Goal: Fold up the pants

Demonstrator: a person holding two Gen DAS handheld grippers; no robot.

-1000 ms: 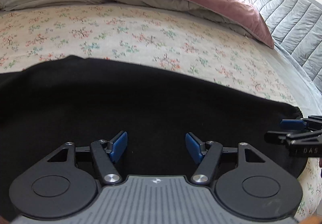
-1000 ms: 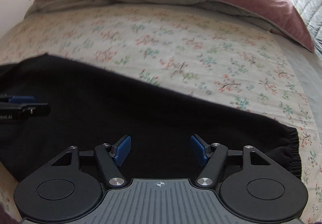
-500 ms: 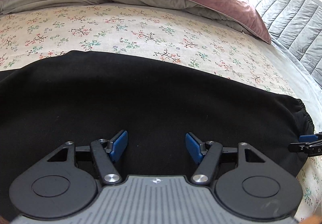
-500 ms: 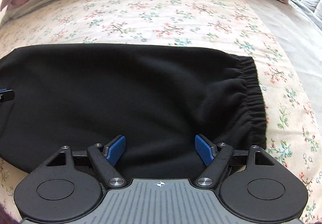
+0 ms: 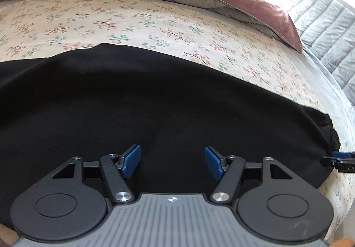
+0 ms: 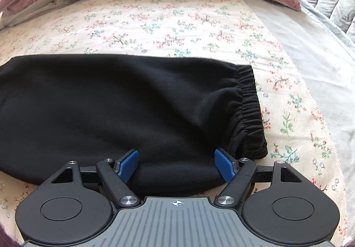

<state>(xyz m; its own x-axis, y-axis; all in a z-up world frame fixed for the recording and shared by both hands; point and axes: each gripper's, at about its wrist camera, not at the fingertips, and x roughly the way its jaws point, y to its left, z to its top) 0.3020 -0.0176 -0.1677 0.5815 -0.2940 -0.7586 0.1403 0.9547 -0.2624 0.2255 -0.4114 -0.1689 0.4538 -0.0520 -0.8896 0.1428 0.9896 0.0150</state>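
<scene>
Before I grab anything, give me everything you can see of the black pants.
The black pants look like soft fleece, lying flat and lengthwise across the floral bedsheet, apparently already doubled. A gathered elastic band forms the right end; the left end runs out of view. The surface is mostly smooth, with soft creases near the elastic. Both the left gripper and the right gripper hover open at the near edge, gripping nothing.
</scene>
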